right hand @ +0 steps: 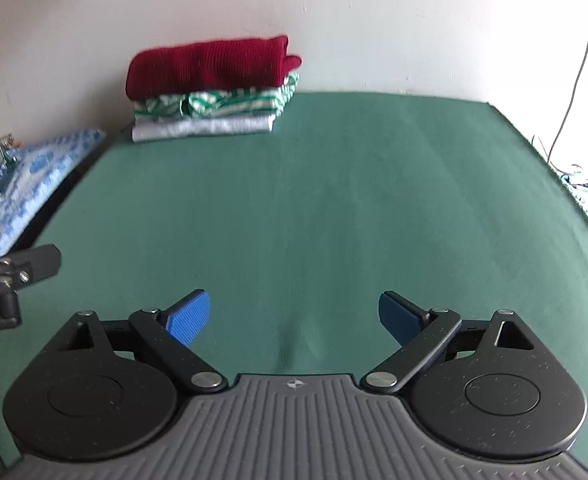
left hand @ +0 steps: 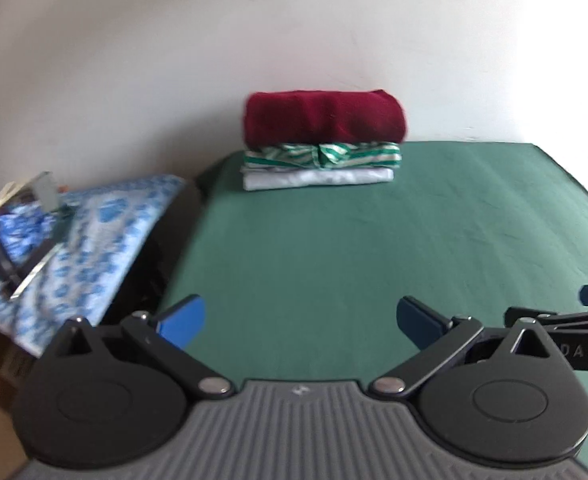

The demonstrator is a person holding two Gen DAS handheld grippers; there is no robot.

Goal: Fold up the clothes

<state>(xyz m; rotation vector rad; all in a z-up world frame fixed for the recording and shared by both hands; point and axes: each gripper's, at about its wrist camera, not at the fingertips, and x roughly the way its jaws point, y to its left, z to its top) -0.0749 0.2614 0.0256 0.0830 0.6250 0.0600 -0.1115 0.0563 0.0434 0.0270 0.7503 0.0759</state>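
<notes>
My left gripper (left hand: 299, 318) and right gripper (right hand: 294, 316) both spread wide, nothing between jaws, above green sheet (right hand: 333, 208). Folded stack (right hand: 208, 92) by wall: red sweater (left hand: 323, 118) on top.

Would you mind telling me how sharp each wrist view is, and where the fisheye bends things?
Left wrist view: soft and smeared overall; the red garment on the folded stack has fuzzy edges, and the blue patterned cloth is blurred. Right wrist view: crisper, with knit ribs showing on the red garment; the green bed cover bows at its far edge, and daylight blows out the right corner.
</notes>
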